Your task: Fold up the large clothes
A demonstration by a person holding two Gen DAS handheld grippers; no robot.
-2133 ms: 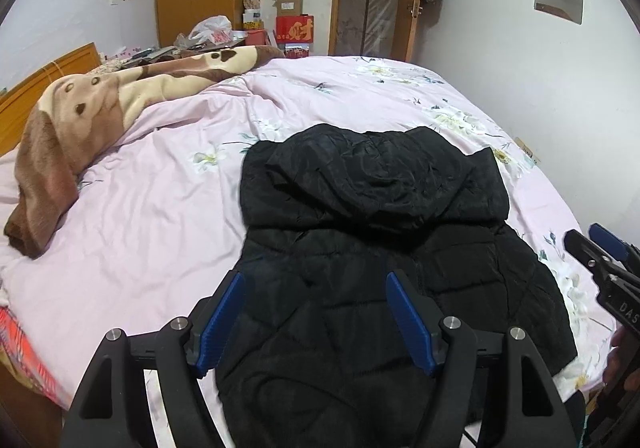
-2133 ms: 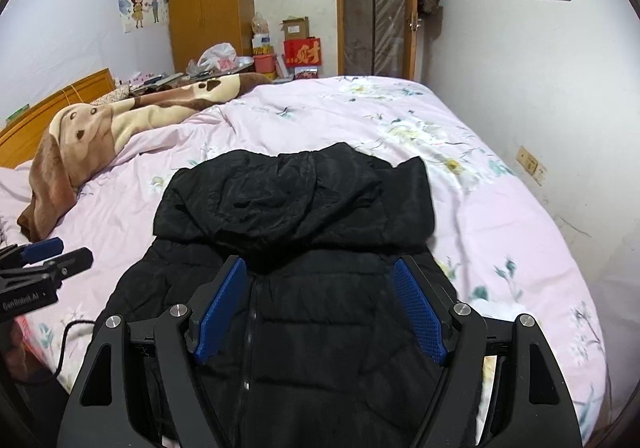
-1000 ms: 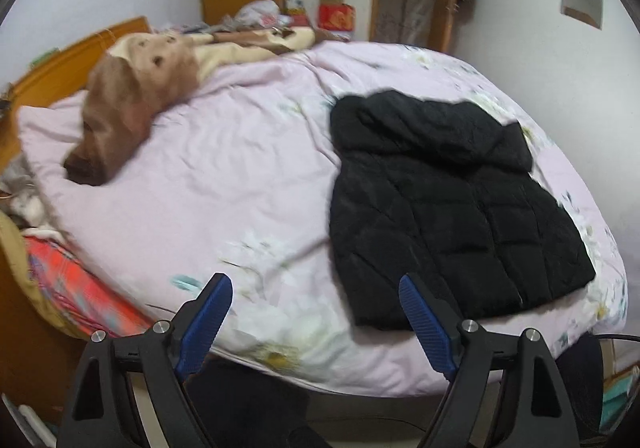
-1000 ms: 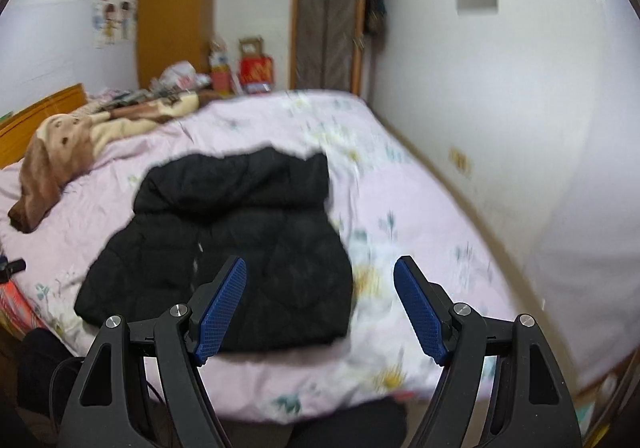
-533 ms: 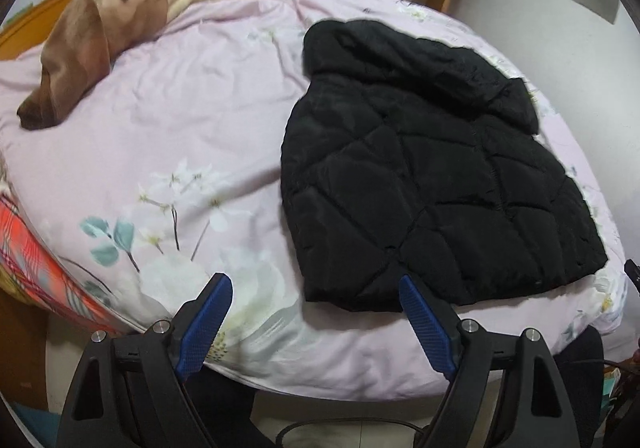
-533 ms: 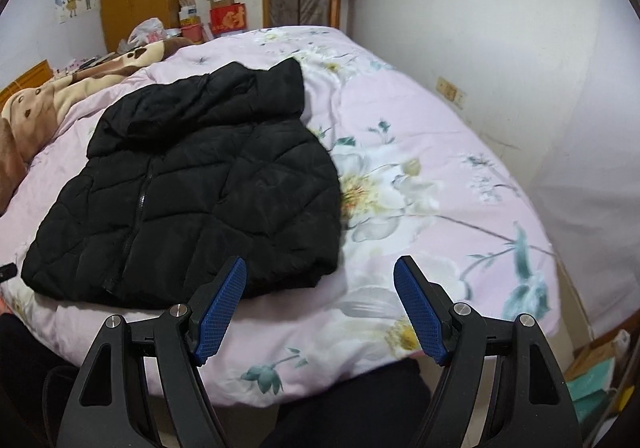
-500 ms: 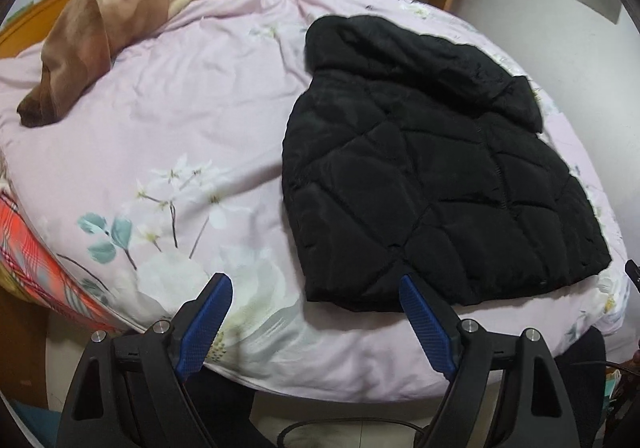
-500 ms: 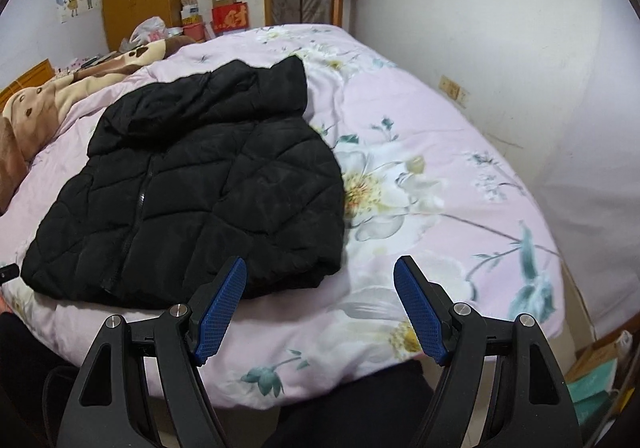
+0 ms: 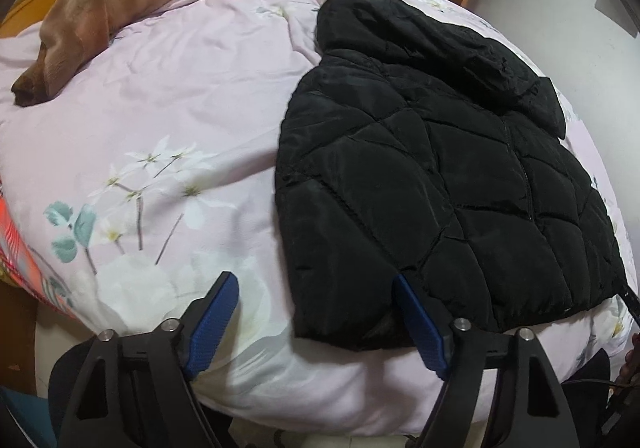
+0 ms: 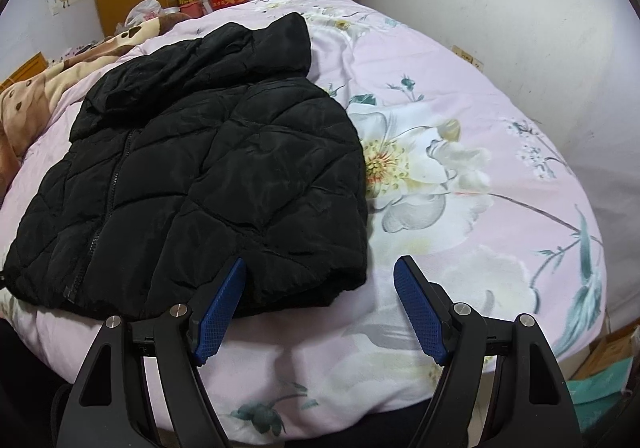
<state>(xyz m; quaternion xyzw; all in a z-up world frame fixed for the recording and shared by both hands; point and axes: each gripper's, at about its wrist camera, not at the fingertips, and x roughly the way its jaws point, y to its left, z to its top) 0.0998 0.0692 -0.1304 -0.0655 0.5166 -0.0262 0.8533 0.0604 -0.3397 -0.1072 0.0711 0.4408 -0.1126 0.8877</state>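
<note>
Black and puffy, the jacket [image 9: 436, 184] lies flat on the bed [image 9: 168, 120], zipper up, with its hood at the far end and its bottom edge near the bed's front edge. The left tool [image 9: 316, 322] waits wide apart at the jacket's bottom left corner. The right tool [image 10: 320, 308] waits wide apart at the bottom right corner. Neither holds anything. They seem placed there to grab both corners and fold the bottom edge up toward the hood.

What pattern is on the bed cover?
Pale pink bed cover with large white flowers and teal leaves, clearest in the right wrist view.
</note>
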